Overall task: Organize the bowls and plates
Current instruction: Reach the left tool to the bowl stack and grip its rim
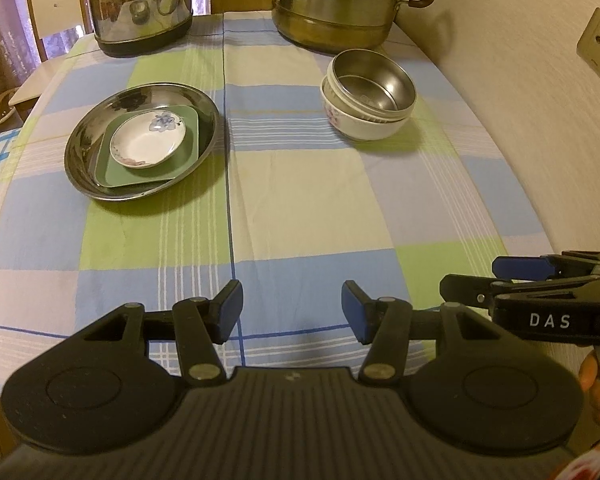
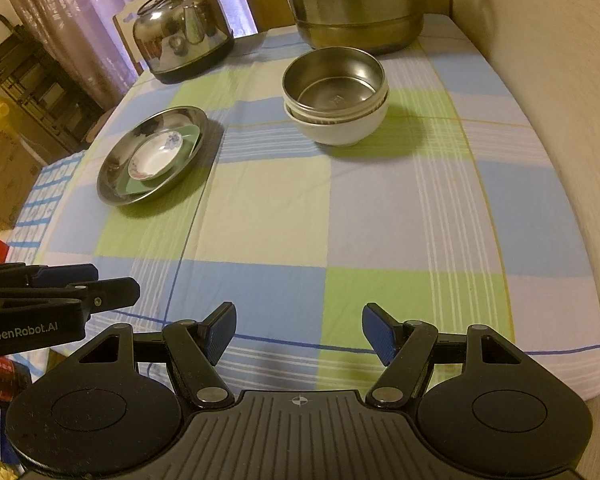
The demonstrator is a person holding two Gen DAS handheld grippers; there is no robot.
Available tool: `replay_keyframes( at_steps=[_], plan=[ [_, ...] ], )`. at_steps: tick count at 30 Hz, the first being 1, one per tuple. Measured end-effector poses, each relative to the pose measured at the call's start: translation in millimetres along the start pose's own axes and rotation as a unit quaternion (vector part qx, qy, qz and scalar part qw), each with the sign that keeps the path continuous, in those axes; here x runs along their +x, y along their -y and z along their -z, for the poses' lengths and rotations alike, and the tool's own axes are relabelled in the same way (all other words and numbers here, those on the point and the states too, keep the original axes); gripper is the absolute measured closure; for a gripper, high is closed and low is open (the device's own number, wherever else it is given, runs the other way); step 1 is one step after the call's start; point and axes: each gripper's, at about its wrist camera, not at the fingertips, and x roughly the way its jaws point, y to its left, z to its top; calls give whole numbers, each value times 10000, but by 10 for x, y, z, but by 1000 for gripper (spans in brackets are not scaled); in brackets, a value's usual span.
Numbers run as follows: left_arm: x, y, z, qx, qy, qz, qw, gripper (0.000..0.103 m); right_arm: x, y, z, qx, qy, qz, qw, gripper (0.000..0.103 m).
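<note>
Left tool (image 1: 292, 312) and right tool (image 2: 298, 334) both gape, gripping nothing, above the counter (image 2: 260, 216). Ahead: nested plates (image 1: 140, 142) left, stacked bowls (image 2: 336, 96) right. Side lettering reads "DAS" and "GenRobot.AI".

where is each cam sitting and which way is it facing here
Left wrist: on the left gripper, looking forward and down over the checked tablecloth; its open fingers show, the right gripper and a fingertip at the right edge.
Right wrist: on the right gripper, same heading; open fingers, the left gripper at the left edge.
Shared: steel plate stack, nested bowls, kettle, steamer pot.
</note>
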Motion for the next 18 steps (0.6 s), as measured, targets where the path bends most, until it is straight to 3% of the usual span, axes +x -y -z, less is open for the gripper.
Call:
replay_keyframes(
  at_steps=[10, 18],
  plan=[
    [219, -46, -273, 30, 22, 97, 9999, 51, 139, 137, -258, 119, 62, 130, 9998, 33],
    [544, -19, -860, -99, 337, 532, 9980, 51, 239, 399, -858, 303, 741, 335, 9962, 33]
  ],
)
